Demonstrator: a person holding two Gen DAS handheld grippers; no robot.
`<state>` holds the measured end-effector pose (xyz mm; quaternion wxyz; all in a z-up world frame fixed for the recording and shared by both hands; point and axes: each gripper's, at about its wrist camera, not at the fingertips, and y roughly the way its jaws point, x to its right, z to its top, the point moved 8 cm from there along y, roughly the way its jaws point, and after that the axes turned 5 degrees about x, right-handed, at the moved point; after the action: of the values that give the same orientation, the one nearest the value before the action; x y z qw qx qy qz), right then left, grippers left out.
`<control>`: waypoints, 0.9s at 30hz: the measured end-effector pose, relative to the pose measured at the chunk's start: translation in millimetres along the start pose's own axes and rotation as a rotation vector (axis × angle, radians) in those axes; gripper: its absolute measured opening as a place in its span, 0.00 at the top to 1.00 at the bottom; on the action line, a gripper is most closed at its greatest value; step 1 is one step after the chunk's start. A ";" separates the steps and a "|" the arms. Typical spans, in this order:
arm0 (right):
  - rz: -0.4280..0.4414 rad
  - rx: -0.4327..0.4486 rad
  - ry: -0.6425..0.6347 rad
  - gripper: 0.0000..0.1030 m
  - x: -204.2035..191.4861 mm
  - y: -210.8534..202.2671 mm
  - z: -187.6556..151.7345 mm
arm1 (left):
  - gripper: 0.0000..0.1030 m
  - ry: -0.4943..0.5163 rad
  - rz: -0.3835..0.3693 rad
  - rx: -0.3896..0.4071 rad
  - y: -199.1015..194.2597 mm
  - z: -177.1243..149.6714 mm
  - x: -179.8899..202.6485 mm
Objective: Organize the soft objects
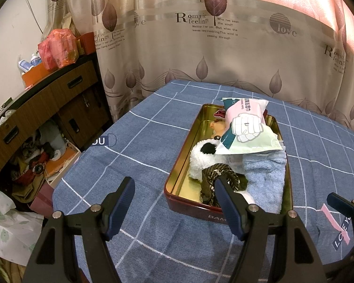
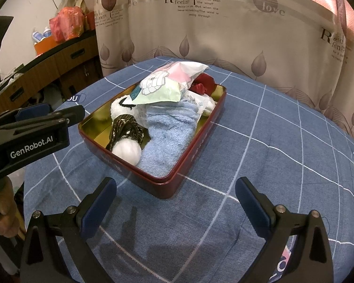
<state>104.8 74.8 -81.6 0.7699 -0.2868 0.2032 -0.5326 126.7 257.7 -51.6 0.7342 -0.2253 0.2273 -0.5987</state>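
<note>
A dark red tin box [image 1: 177,197] [image 2: 188,162] with a gold inside sits on the blue checked cloth. It holds a folded blue towel [image 1: 266,176] [image 2: 167,132], a white and black plush toy [image 1: 204,156] [image 2: 120,108], a brown patterned cloth [image 1: 218,174] [image 2: 126,127], a white round soft ball [image 2: 127,152], a red cloth [image 2: 204,82] and a tissue pack [image 1: 245,127] [image 2: 162,85] lying on top. My left gripper [image 1: 174,202] is open and empty just in front of the box. My right gripper [image 2: 177,207] is open and empty in front of the box's near corner.
The blue checked cloth [image 1: 134,141] [image 2: 282,155] covers a round table. A patterned curtain [image 1: 200,35] hangs behind. A wooden cabinet [image 1: 47,108] with clutter stands at the left. The left gripper's body [image 2: 30,139] shows at the left of the right wrist view.
</note>
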 end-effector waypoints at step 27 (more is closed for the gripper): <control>0.004 -0.008 -0.006 0.03 -3.5 1.6 -2.1 | 0.30 0.013 -0.007 0.014 -0.8 0.3 1.0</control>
<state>103.4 78.0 -84.1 0.7704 -0.2911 0.2038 -0.5293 126.4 256.6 -51.0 0.7322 -0.2170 0.2271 -0.6043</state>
